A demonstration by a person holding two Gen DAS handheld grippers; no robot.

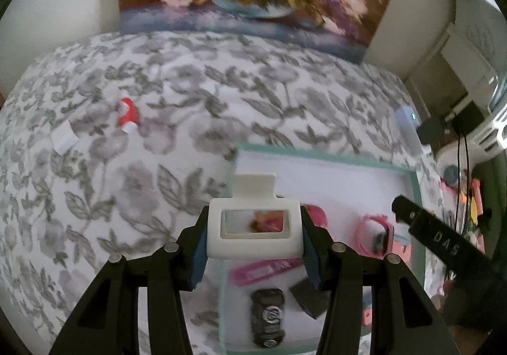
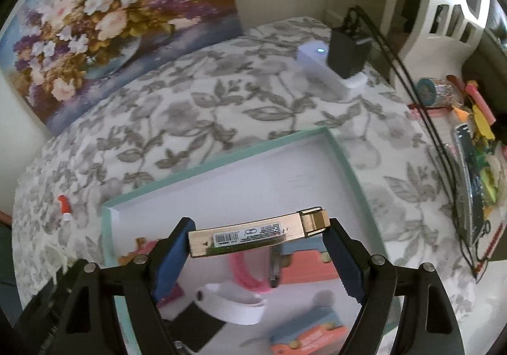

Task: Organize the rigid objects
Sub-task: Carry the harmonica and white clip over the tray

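The left gripper (image 1: 253, 244) grips a white mirror-fronted case (image 1: 253, 230) between its blue pads, above the near-left edge of the teal-rimmed tray (image 1: 323, 157). The right gripper (image 2: 258, 239) clamps a gold box (image 2: 256, 234) end to end over the tray (image 2: 221, 154) interior; the box's long axis runs across the jaws, hinged cap toward the right finger, barcode label facing the camera. Only the left wrist view shows the black key fob (image 1: 267, 317) and pink strip (image 1: 266, 269) inside the tray, and a red cap (image 1: 127, 114) well left of it. Only the right wrist view shows a white band (image 2: 231, 307) and coral block (image 2: 307, 339) in the tray, and a white charger (image 2: 326, 70) beyond its far corner.
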